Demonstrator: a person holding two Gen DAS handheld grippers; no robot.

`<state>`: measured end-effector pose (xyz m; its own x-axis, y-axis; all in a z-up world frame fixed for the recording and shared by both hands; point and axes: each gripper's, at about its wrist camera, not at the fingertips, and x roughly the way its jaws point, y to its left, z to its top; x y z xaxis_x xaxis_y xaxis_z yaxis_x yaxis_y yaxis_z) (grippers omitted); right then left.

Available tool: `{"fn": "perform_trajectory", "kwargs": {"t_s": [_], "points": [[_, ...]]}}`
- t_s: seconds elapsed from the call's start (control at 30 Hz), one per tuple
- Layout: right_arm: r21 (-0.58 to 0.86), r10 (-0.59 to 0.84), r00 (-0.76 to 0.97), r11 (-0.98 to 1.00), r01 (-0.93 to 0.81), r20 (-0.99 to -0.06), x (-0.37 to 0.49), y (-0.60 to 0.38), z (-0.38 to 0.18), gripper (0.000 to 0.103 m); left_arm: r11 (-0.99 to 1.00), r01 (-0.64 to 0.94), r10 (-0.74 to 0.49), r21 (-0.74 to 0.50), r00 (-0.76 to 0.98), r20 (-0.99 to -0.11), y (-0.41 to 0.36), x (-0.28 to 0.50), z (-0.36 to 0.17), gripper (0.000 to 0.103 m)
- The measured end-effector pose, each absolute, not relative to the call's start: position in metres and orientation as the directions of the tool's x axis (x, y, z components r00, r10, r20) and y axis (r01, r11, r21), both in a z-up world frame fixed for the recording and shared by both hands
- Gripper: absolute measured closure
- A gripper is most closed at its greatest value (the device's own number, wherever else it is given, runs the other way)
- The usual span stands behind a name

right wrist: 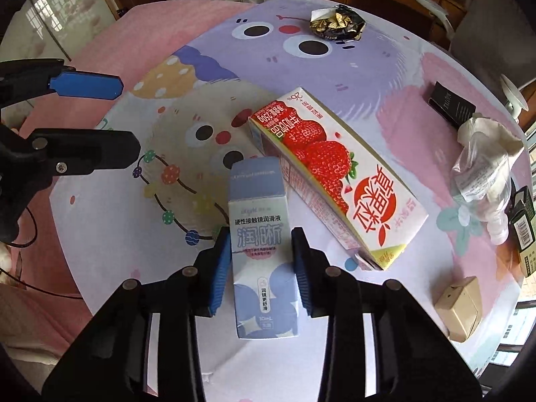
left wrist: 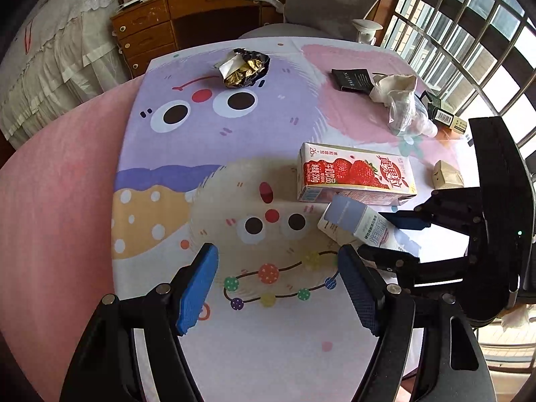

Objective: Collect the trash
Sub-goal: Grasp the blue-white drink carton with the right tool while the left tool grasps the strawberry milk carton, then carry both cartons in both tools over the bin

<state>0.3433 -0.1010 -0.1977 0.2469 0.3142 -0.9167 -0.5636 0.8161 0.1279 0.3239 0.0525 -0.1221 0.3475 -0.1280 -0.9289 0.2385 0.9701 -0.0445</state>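
Right wrist view puts the right gripper (right wrist: pixel 261 264) at lower centre, its blue pads flanking the small blue-and-white box (right wrist: pixel 263 261) on both sides; they look pressed to its side walls, so I judge it gripped, held across the narrow width because that is the span the fingers can cover. The box's far end lies close beside the strawberry milk carton (right wrist: pixel 335 174), which lies flat and diagonal across the middle of the frame on the cartoon cloth (right wrist: pixel 385 67).

Left wrist view shows the left gripper (left wrist: pixel 278 288) at bottom centre, fingers spread wide with nothing between them, hanging over bare cloth, probably kept clear while the other works. Remaining trash is scattered: a crumpled gold-and-black wrapper (left wrist: pixel 246 67) at upper centre, a black card (left wrist: pixel 353 80) and crumpled tissue with clear plastic (left wrist: pixel 400 100) at upper right, a small tan box (left wrist: pixel 447 174) at the right edge. No bin appears in either view
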Motion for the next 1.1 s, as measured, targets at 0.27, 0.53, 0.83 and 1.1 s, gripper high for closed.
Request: {"fn": "perform_trajectory", "kwargs": {"t_s": [0.27,0.53,0.83,1.1], "points": [[0.242,0.326,0.283,0.925,-0.293,-0.902,0.327,-0.158,-0.189,0.071,0.891,0.451,-0.212,-0.045,0.327,-0.921,0.014,0.366,-0.114,0.027],[0.244,0.215,0.333,0.969,0.046,-0.918,0.324,-0.201,-0.194,0.072,0.73,0.683,-0.256,0.003,0.277,-0.926,-0.035,0.395,-0.133,0.027],[0.246,0.155,0.373,0.946,0.211,-0.915,0.329,-0.209,-0.197,0.072,0.622,0.782,-0.272,-0.038,0.17,-0.947,-0.069,0.417,-0.169,0.027],[0.266,0.154,0.376,0.926,0.269,-0.914,0.315,-0.209,-0.201,0.072,0.632,0.77,-0.267,-0.091,0.105,-0.958,-0.086,0.428,-0.2,0.037]]}}
